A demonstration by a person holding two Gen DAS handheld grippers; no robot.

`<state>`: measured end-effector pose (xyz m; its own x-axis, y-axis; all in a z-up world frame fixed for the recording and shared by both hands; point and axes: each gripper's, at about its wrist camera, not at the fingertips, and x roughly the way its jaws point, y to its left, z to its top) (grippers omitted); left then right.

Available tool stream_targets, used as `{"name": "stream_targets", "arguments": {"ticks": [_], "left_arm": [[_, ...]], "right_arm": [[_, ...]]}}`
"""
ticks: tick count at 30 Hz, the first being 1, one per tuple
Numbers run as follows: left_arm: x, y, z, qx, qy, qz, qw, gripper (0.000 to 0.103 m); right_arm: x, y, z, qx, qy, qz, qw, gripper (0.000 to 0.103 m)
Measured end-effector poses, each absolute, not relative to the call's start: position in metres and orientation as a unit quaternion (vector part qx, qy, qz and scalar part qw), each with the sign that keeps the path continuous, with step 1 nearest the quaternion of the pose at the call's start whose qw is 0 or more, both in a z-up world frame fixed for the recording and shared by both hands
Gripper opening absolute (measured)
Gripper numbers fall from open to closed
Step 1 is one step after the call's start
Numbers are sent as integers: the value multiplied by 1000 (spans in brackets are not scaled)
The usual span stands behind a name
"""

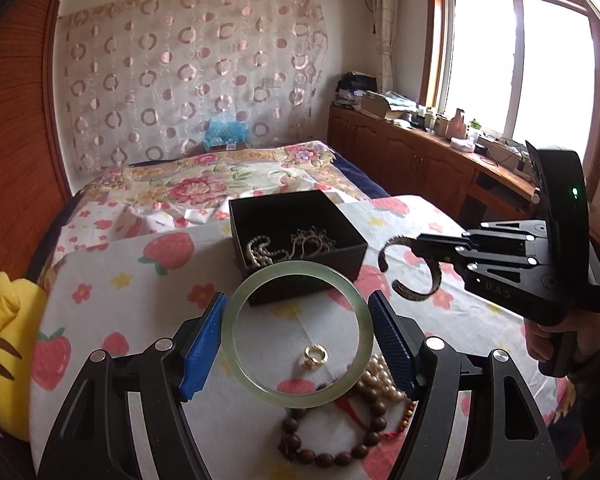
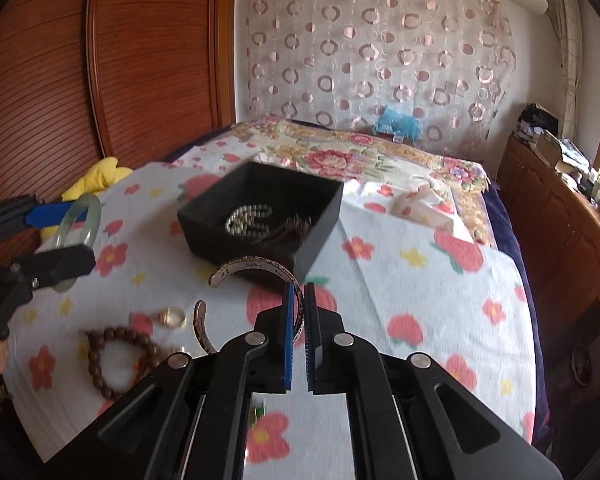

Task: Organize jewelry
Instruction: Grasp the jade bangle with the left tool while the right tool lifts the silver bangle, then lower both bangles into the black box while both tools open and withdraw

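My left gripper is shut on a pale green jade bangle and holds it above the bedspread, just short of the black jewelry box. The box holds a pearl strand and a tangled chain. My right gripper is shut on an open silver cuff bracelet, held near the box's front corner. On the cloth lie a gold ring, a brown bead bracelet and more pearls.
A flowered cloth covers the bed. A yellow plush toy lies at the left edge. Wooden cabinets with clutter run under the window on the right. A wooden wardrobe stands on the left.
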<state>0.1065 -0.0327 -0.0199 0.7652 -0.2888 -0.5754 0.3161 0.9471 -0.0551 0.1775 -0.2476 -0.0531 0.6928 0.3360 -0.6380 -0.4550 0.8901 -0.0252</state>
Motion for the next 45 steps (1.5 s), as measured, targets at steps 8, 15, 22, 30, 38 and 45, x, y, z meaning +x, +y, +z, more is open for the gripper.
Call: {"name": "stream_targets", "arguments": {"ticks": [8, 15, 22, 30, 38, 45], "left_arm": [[137, -25, -11, 25, 299, -149, 942, 68], [164, -20, -3, 34, 296, -134, 945, 68], [196, -26, 0, 40, 303, -127, 944, 68], [219, -39, -7, 48, 315, -126, 939, 68], [234, -56, -12, 57, 324, -134, 935, 68], [245, -78, -27, 75, 342, -138, 927, 68]], "right_arm": [[223, -227, -41, -90, 312, 214, 921, 5], [251, -206, -45, -133, 302, 207, 921, 5], [263, -195, -57, -147, 313, 218, 913, 5], [261, -207, -63, -122, 320, 237, 909, 11], [250, -241, -53, -83, 309, 227, 920, 11], [235, -263, -52, -64, 302, 224, 924, 11]]}}
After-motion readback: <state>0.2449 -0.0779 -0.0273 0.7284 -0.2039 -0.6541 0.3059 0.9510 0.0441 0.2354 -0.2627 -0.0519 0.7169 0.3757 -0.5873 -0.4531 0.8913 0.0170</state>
